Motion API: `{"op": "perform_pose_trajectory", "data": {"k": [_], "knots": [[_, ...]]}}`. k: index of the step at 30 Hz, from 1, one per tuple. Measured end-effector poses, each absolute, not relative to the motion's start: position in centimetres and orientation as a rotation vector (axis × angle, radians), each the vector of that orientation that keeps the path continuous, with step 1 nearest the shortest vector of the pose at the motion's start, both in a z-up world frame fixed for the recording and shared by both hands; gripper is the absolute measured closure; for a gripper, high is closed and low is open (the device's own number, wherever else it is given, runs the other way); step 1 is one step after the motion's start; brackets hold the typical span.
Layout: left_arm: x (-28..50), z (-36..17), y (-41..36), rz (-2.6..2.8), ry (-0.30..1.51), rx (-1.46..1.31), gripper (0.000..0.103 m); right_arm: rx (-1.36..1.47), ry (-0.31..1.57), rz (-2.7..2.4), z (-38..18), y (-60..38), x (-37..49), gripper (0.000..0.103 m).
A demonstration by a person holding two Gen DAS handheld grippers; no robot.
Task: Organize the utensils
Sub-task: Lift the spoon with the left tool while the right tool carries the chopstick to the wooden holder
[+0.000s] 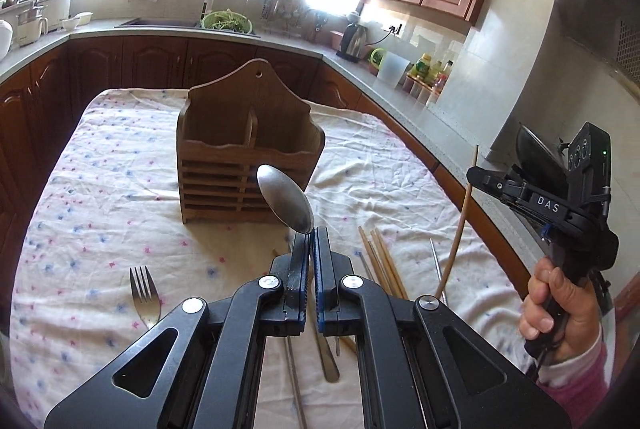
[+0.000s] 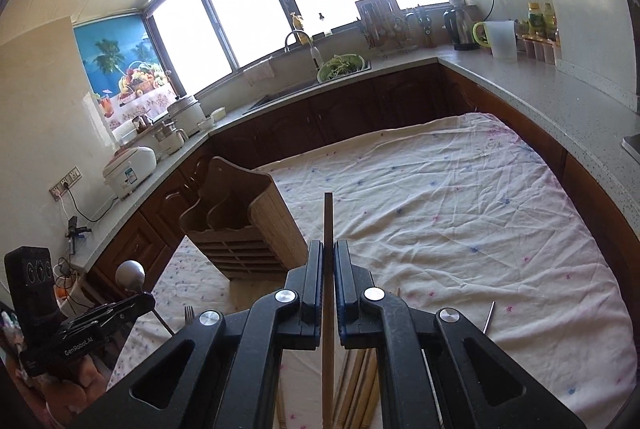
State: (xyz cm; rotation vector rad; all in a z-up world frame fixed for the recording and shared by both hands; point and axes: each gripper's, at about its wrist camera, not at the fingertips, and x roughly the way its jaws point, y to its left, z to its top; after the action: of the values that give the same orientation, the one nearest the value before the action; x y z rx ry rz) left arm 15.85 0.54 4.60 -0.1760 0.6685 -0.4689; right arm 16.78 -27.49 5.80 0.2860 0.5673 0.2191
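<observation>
My left gripper (image 1: 310,235) is shut on the neck of a metal spoon (image 1: 285,203), whose bowl stands up in front of the wooden utensil holder (image 1: 248,149). The right gripper (image 2: 328,249) is shut on a wooden chopstick (image 2: 328,221) that points up and forward; the holder (image 2: 240,225) stands to its left. From the left wrist view, the right gripper (image 1: 476,175) hangs at the right with that chopstick (image 1: 460,225) slanting down. On the flowered cloth (image 1: 100,189) lie a fork (image 1: 145,295), wooden chopsticks (image 1: 382,263) and a metal chopstick (image 1: 436,261).
The table is ringed by a grey counter (image 2: 540,97) with dark cabinets. A sink with a green colander (image 1: 228,21), a kettle (image 2: 460,25), a plastic jug (image 2: 502,37) and a rice cooker (image 2: 128,165) stand on it. A hand (image 1: 560,313) grips the right tool.
</observation>
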Motion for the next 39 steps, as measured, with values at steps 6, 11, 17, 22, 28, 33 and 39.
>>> {"op": "perform_pose_trajectory", "data": {"k": [6, 11, 17, 22, 28, 33, 39], "knots": [[15.6, 5.9, 1.6, -0.462, 0.621, -0.183, 0.101, 0.278, 0.481, 0.240, 8.3, -26.3, 16.6, 0.098], [15.9, 6.7, 2.8, -0.440, 0.590, -0.196, 0.101, 0.285, 0.439, 0.262, 9.5, -25.1, 17.2, 0.098], [17.2, 8.4, 4.1, -0.407, 0.536, -0.203, 0.101, 0.296, 0.380, 0.289, 11.5, -23.8, 18.5, 0.098], [19.0, 10.5, 5.0, -0.367, 0.472, -0.194, 0.101, 0.312, 0.328, 0.307, 13.4, -22.8, 20.3, 0.098], [21.9, 12.4, 6.0, -0.312, 0.413, -0.183, 0.101, 0.330, 0.261, 0.304, 15.1, -22.4, 22.6, 0.098], [24.5, 13.3, 6.1, -0.257, 0.378, -0.169, 0.101, 0.345, 0.215, 0.287, 15.8, -22.1, 25.2, 0.098], [27.6, 11.8, 5.2, -0.207, 0.384, -0.145, 0.101, 0.366, 0.226, 0.267, 13.8, -21.5, 28.3, 0.098]]}}
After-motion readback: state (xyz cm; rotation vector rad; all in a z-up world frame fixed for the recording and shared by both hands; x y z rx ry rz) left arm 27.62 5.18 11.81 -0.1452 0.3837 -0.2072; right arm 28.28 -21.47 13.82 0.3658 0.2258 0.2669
